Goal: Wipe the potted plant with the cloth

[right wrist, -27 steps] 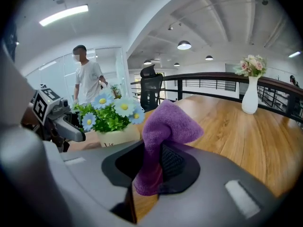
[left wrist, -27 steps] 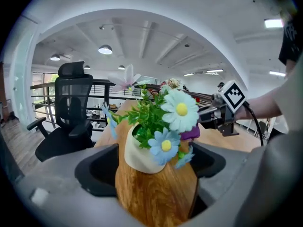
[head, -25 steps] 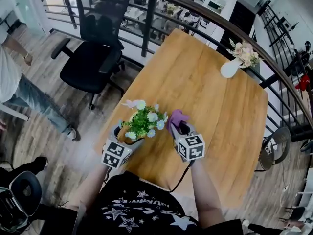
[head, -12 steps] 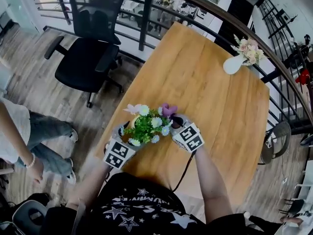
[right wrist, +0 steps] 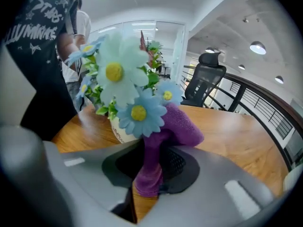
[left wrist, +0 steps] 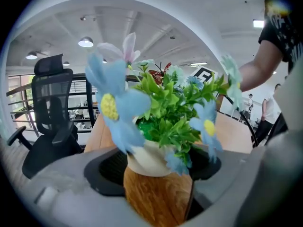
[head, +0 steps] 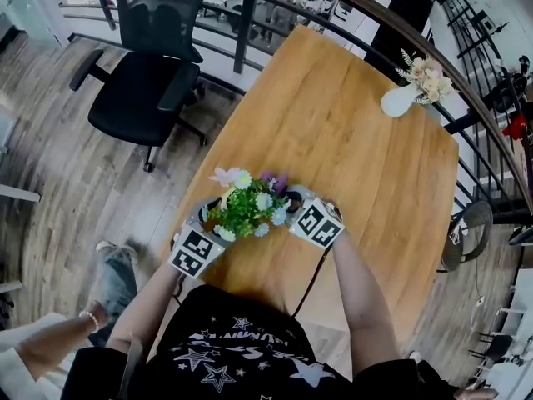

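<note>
A small potted plant (head: pixel 246 207) with green leaves and pale blue flowers stands near the wooden table's (head: pixel 358 140) front left edge. My left gripper (head: pixel 215 225) reaches round its white pot (left wrist: pixel 149 160). The jaws are closing, one on each side of the pot, and I see no firm press. My right gripper (head: pixel 293 208) is shut on a purple cloth (right wrist: pixel 177 124). The cloth (head: pixel 275 180) touches the flowers on the plant's right side, just above the pot (right wrist: pixel 120 131). The right gripper's jaws (right wrist: pixel 154 167) pinch the cloth's lower fold.
A white vase with pale flowers (head: pixel 400 100) stands at the table's far right corner. A black office chair (head: pixel 141 98) sits left of the table, and a dark railing (head: pixel 250 23) runs behind it. A bystander's leg (head: pixel 117 282) and arm show at the lower left.
My right gripper has rolled and slid left, bringing the cloth against the flowers. The left gripper stays at the pot. The bystander has moved from the upper left to the lower left.
</note>
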Demonstrator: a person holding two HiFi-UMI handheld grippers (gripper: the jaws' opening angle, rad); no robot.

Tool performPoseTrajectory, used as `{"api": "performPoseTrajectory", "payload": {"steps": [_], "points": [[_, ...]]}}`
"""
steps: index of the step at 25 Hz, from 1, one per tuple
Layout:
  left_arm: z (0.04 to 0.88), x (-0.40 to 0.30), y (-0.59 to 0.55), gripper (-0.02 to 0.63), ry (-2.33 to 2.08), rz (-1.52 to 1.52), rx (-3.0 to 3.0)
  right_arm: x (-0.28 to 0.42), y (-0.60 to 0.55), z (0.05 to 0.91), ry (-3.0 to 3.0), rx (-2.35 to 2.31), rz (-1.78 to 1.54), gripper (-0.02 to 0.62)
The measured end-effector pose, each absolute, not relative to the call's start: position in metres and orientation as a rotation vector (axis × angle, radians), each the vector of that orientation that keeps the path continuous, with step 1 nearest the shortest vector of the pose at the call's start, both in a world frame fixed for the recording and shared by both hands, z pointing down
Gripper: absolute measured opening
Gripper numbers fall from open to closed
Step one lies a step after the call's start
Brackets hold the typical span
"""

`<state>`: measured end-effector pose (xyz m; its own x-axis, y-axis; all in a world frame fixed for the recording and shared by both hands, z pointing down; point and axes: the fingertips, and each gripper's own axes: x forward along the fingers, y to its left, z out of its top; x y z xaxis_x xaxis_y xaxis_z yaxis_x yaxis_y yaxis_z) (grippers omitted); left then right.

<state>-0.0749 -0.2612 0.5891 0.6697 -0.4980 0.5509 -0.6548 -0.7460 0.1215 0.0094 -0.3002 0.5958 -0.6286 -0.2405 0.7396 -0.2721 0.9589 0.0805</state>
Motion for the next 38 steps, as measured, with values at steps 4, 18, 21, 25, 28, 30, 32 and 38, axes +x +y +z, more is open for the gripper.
{"api": "performPoseTrajectory", "payload": {"steps": [4, 18, 21, 25, 28, 30, 32, 38], "points": [[0.589, -0.076, -0.261, 0.379, -0.939, 0.712, 2.579, 0.008, -0.299, 0.595, -2.301, 0.39, 0.093, 0.077], [0.592, -0.068, -0.259, 0.379, -1.099, 0.664, 2.487, 0.013, -0.261, 0.598, -2.359, 0.567, 0.331, 0.08], [0.593, -0.068, -0.258, 0.379, -1.161, 0.646, 2.453, 0.007, -0.252, 0.6, -2.377, 0.596, 0.38, 0.08], [0.593, -0.069, -0.257, 0.379, -1.255, 0.624, 2.395, -0.009, -0.235, 0.602, -2.395, 0.587, 0.415, 0.081], [0.594, -0.069, -0.256, 0.379, -1.31, 0.622, 2.352, -0.021, -0.219, 0.602, -2.397, 0.554, 0.413, 0.081], [0.594, -0.069, -0.254, 0.379, -1.332, 0.625, 2.338, -0.025, -0.212, 0.603, -2.397, 0.563, 0.419, 0.081], [0.594, -0.068, -0.253, 0.377, -1.344, 0.625, 2.332, -0.025, -0.209, 0.603, -2.401, 0.585, 0.438, 0.081], [0.595, -0.066, -0.25, 0.377, -1.337, 0.613, 2.32, -0.022, -0.206, 0.603, -2.397, 0.592, 0.454, 0.081]]}}
